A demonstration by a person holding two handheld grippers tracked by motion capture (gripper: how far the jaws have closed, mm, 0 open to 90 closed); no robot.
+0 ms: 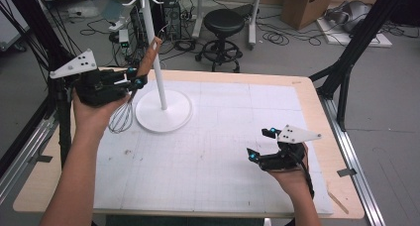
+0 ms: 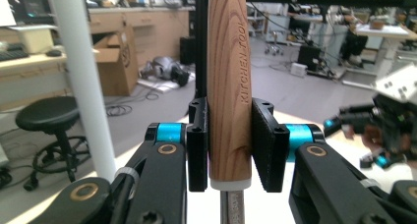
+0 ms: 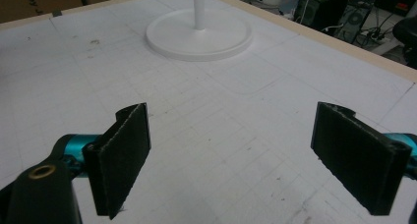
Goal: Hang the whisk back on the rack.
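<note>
Wooden-handled whisk in left gripper

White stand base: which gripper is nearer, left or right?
Left. The left gripper, shut on the whisk, is raised just beside the white stand base; the right gripper sits open, well off toward the table's near right.

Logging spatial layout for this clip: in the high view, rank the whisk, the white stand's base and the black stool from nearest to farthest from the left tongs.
1. Whisk, gripped in the left tongs.
2. Stand base, just to its right on the table.
3. Black stool, on the floor beyond the table.
</note>
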